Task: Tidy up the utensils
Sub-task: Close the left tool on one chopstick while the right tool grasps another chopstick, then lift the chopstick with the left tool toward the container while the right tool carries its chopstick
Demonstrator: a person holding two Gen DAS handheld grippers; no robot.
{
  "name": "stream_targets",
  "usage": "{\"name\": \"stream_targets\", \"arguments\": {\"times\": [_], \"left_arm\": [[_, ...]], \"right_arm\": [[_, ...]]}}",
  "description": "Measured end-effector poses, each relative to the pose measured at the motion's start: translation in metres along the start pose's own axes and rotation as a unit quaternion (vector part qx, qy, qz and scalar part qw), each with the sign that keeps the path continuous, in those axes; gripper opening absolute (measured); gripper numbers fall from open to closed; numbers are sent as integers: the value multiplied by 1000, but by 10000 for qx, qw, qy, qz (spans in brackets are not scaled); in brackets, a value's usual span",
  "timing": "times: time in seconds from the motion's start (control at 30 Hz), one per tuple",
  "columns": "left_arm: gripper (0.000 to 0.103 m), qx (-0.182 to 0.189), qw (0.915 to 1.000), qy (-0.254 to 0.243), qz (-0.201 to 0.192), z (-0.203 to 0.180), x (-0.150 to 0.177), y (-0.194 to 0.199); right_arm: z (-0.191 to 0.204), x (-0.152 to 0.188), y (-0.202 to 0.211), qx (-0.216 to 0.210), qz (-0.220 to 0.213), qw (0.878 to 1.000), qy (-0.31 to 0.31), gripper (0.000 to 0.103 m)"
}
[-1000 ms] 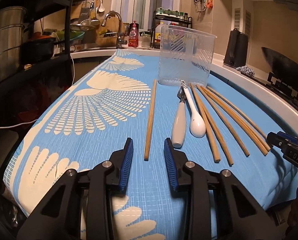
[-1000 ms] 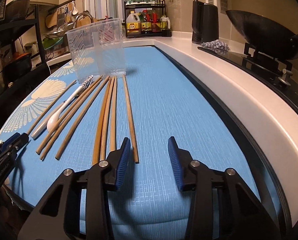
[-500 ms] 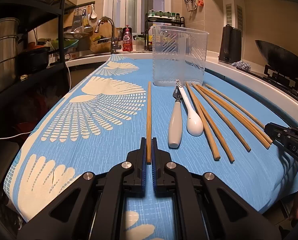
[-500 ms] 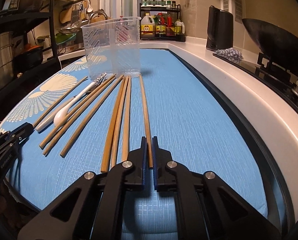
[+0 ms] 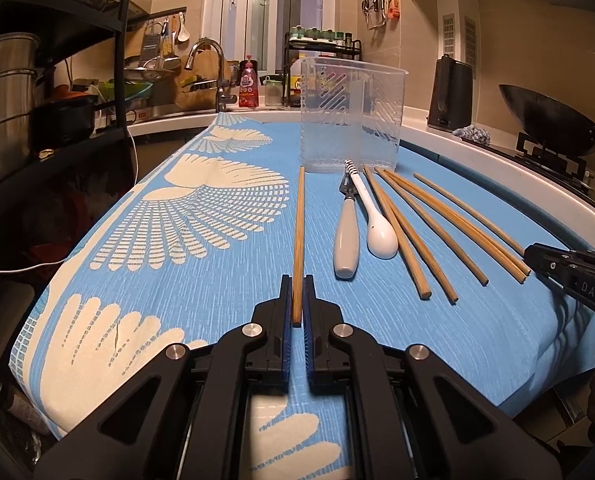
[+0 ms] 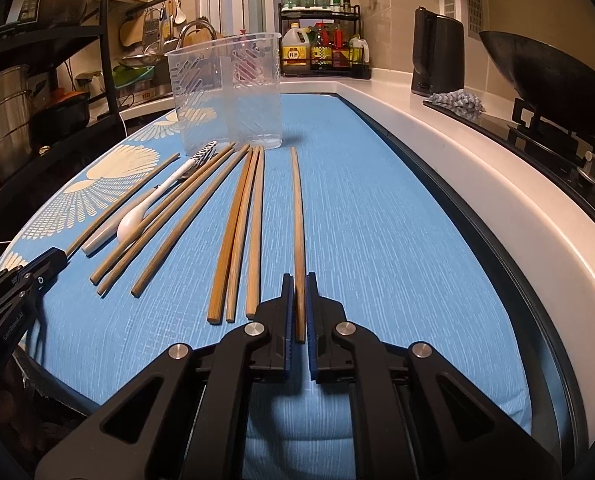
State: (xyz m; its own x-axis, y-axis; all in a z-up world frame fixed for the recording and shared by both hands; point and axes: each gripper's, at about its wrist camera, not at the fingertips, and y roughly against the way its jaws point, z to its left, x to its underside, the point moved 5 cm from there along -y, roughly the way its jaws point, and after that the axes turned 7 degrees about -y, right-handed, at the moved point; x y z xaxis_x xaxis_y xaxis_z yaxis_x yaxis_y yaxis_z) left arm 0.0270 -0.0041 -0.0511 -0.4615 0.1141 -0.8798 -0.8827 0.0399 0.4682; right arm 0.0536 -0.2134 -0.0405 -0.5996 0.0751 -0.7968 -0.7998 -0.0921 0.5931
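Observation:
My left gripper is shut on the near end of the leftmost wooden chopstick, which points toward a clear plastic utensil holder. My right gripper is shut on the near end of the rightmost chopstick, lifted slightly off the cloth. Between them lie several more chopsticks, a white ceramic spoon and a white-handled utensil. The holder also shows in the right wrist view, upright and empty.
A blue patterned cloth covers the counter. A sink and tap stand at the back, a black shelf with pots on the left, a kettle and a wok on the right.
Both grippers went from open to shut, each closing on a chopstick's near end. The right chopstick has since risen a little apart from the others.

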Motion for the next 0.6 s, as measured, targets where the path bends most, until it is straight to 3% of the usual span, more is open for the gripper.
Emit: {"name": "stream_targets", "arguments": {"times": [0.6], "left_arm": [[5,-134,9998,-143,-96,-4,-1,1]], "right_arm": [[0,-5,7,-43,-145,9999,-6,5]]}}
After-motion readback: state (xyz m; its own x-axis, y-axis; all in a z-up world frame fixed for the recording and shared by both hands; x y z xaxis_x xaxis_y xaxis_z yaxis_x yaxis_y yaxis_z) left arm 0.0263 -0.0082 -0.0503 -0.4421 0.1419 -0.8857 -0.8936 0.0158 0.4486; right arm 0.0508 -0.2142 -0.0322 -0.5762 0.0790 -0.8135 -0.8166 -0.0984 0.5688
